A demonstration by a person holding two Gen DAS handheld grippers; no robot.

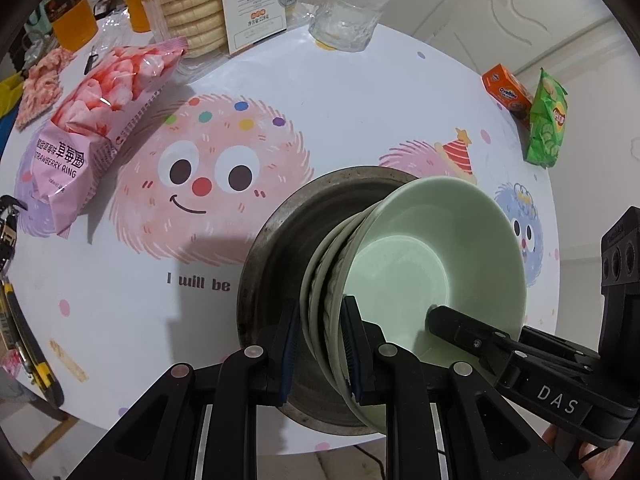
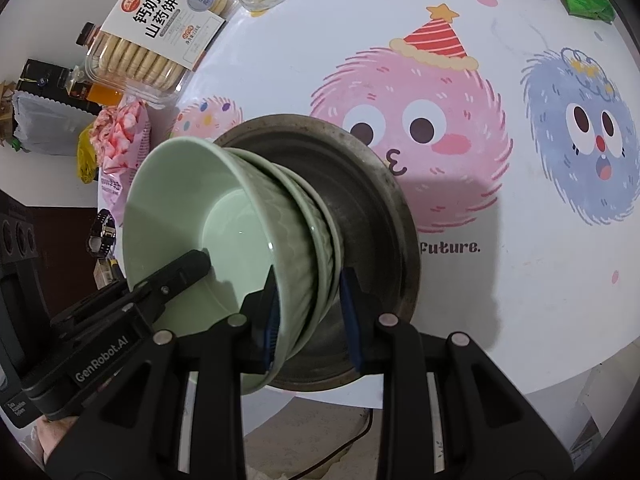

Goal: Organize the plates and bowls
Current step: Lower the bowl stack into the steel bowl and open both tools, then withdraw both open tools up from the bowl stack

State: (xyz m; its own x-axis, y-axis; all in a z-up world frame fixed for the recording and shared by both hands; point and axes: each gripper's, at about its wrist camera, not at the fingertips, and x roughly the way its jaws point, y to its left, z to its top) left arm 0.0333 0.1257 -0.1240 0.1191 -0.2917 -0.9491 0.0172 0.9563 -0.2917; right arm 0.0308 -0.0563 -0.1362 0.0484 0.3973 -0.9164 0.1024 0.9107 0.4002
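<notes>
A stack of pale green bowls (image 1: 432,256) sits in a dark metal pan (image 1: 276,248) on the round printed table (image 1: 340,96). My left gripper (image 1: 320,348) is shut on the near rims of the bowl stack, one finger outside and one inside the top bowl. My right gripper (image 2: 310,316) is shut on the same stack (image 2: 224,216) from the other side; the pan also shows there (image 2: 372,200). Each gripper's fingers show in the other's view, the right one (image 1: 460,324) and the left one (image 2: 180,272), both reaching into the top bowl.
A pink strawberry ring bag (image 1: 100,120), a cookie box (image 1: 224,0), a clear glass (image 1: 348,12) and orange bottles (image 1: 72,16) stand at the back left. An orange box (image 1: 506,90) and a green chip bag (image 1: 546,120) lie at the right edge.
</notes>
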